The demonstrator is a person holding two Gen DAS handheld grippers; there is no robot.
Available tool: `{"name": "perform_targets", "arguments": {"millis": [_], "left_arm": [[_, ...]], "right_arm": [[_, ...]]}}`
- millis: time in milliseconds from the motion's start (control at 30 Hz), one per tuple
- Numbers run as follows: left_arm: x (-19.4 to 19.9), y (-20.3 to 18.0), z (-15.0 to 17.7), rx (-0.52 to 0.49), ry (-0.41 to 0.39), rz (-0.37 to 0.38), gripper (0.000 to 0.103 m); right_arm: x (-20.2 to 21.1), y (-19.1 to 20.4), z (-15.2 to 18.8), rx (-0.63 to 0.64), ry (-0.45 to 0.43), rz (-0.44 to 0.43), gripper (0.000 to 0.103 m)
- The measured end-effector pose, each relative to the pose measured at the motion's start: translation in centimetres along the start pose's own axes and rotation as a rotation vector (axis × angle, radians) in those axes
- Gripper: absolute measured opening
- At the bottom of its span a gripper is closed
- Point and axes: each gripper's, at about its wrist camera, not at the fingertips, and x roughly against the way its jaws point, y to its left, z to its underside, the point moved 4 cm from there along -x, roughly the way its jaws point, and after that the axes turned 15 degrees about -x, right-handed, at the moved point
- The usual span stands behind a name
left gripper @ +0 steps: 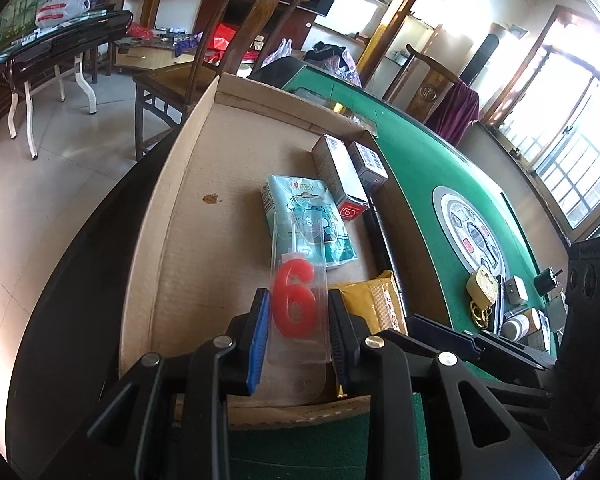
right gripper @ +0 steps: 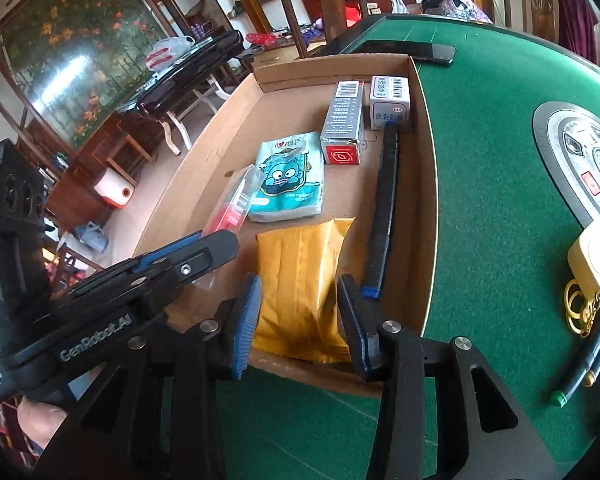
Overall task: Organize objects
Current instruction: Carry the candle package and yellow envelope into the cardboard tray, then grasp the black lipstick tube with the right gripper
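Left gripper (left gripper: 299,320) is pinching the clear plastic sleeve w/ the red "6" candle (left gripper: 294,304) inside, held low over the shallow brown cardboard tray (left gripper: 168,216) on the green felt table (left gripper: 432,168). From the right wrist view the sleeve (right gripper: 230,210) sits tilted, just beside the teal cartoon tissue pack (right gripper: 288,178).

Right gripper (right gripper: 298,316) is spread wide, jaws either side of the mustard-yellow foil packet (right gripper: 300,280), not squeezing it as far as I can tell.

Risks, imo: the sleeve is slick, stiff plastic and gripped near its bottom end, so it could pivot or slip out btw the pads. If dropped as is, it likely lands half on the tissue pack, not flat. The two grippers are v. close together, so one may bump the other on the next move. The long black bar (right gripper: 384,208) lies just right of the yellow packet; closing on the packet could nudge it. Grey carton w/ red end (right gripper: 342,124) and small white box (right gripper: 390,98) sit at the far corner, well apart from the action.
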Motion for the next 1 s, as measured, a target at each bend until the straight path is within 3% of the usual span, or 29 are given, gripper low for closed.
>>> {"name": "perform_targets", "arguments": {"millis": [100,300,633,767,1000], "left_arm": [[-0.1,0.0,0.0,0.003,0.009,0.001,0.03],[0.7,-0.7,-0.1,0.014,-0.005,0.038,0.049],[3.6,-4.0,-0.4,-0.042,-0.057,0.082,0.054],[4.1,-6.7,-0.4,-0.111,-0.06,0.105,0.055],[2.9,-11.3,0.0,-0.206,-0.016,0.134,0.055]], "right_arm": [[0.6,-0.1,0.1,-0.011,-0.008,-0.014,0.041],[2.4,-0.3,0.3,-0.017,-0.033,-0.036,0.041],[7.9,-4.3,1.5,-0.091,-0.099,-0.094,0.041],[11.5,-8.5,2.3,-0.147,-0.162,-0.07,0.041],[14.9,-16.6,3.1,-0.173,-0.203,0.089,0.041]]}}
